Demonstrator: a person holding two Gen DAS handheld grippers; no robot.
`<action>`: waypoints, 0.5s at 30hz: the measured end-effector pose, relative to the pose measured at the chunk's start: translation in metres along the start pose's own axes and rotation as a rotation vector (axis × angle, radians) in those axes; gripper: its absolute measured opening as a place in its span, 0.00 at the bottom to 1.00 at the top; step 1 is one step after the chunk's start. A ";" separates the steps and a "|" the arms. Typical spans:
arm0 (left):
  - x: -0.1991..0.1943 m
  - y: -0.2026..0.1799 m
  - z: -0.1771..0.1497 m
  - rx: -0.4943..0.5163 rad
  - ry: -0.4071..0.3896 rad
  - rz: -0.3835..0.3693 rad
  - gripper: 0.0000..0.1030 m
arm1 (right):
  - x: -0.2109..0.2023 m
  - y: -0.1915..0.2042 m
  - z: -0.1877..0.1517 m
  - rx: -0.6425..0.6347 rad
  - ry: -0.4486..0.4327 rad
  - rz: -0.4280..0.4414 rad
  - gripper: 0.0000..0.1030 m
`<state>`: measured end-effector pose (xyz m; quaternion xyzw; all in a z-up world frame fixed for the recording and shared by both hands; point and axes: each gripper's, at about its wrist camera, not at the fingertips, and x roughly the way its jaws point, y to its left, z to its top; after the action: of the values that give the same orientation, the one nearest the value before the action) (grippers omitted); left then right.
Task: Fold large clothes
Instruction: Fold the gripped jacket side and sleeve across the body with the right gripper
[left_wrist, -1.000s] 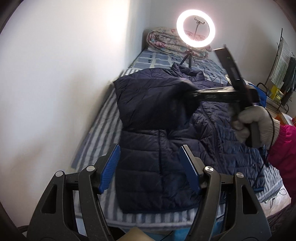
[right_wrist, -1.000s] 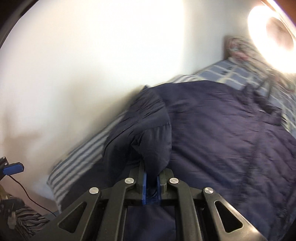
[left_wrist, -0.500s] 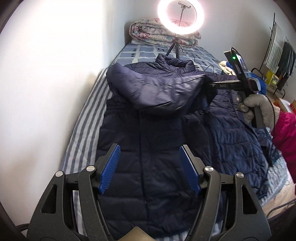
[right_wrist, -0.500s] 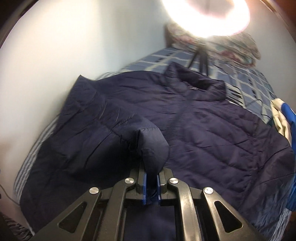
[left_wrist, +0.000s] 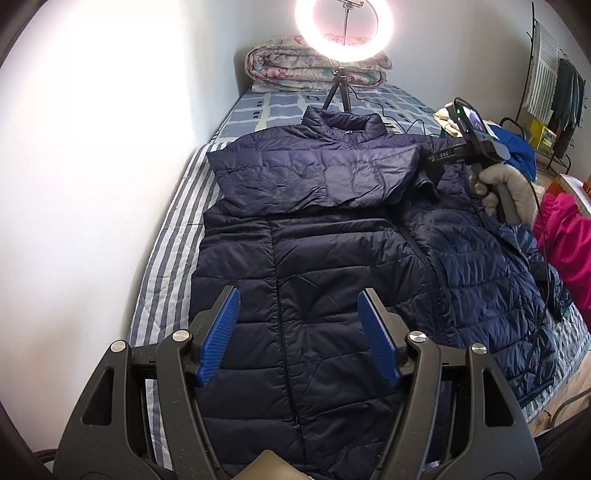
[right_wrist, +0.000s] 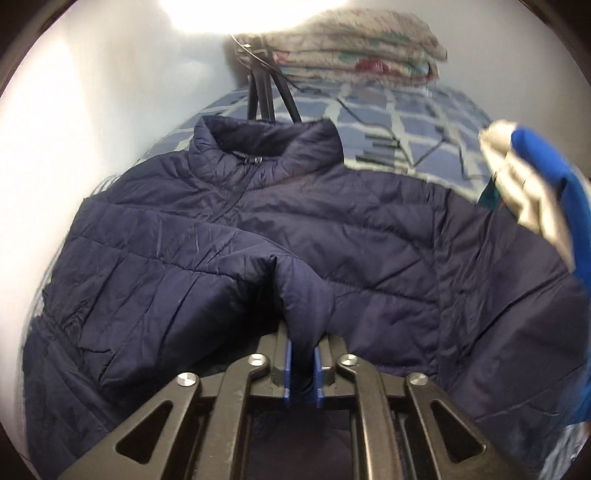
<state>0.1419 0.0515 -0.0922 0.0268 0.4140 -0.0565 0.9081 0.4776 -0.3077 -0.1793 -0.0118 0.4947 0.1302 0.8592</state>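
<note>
The sleeve (right_wrist: 301, 291) lies folded across the jacket (left_wrist: 332, 295); right tongs (right_wrist: 302, 373) are opening, sleeve between them. Left tongs (left_wrist: 299, 332) are released. Next, the other sleeve.

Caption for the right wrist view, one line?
Right gripper, jaws opening, with the sleeve cuff of a navy puffer jacket between them.

Both views are round fisheye pics w/ black vignetted corners; straight lines bow near the edges. Left wrist view: sharp, evenly lit. A lit ring light (left_wrist: 341, 27) glows at the top centre, blown out to pale pink-white. Strong glare washes the white wall (left_wrist: 92, 129) at upper left. The navy puffer jacket (left_wrist: 314, 258) reads dark, w/ soft sheen on its creases. Right wrist view: dimmer, softer, motion blur esp. at right and top, the light an overexposed patch.
</note>
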 end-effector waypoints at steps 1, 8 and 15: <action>0.000 0.000 0.001 -0.001 -0.001 -0.002 0.67 | 0.001 -0.003 -0.001 0.024 0.007 0.000 0.37; -0.005 -0.003 0.003 0.000 -0.013 -0.011 0.67 | -0.013 -0.040 -0.025 0.250 0.017 0.196 0.72; -0.010 -0.011 0.006 0.015 -0.029 -0.023 0.67 | 0.000 -0.037 -0.049 0.296 0.111 0.123 0.55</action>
<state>0.1384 0.0412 -0.0810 0.0282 0.4008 -0.0703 0.9130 0.4450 -0.3506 -0.2086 0.1383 0.5549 0.1074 0.8133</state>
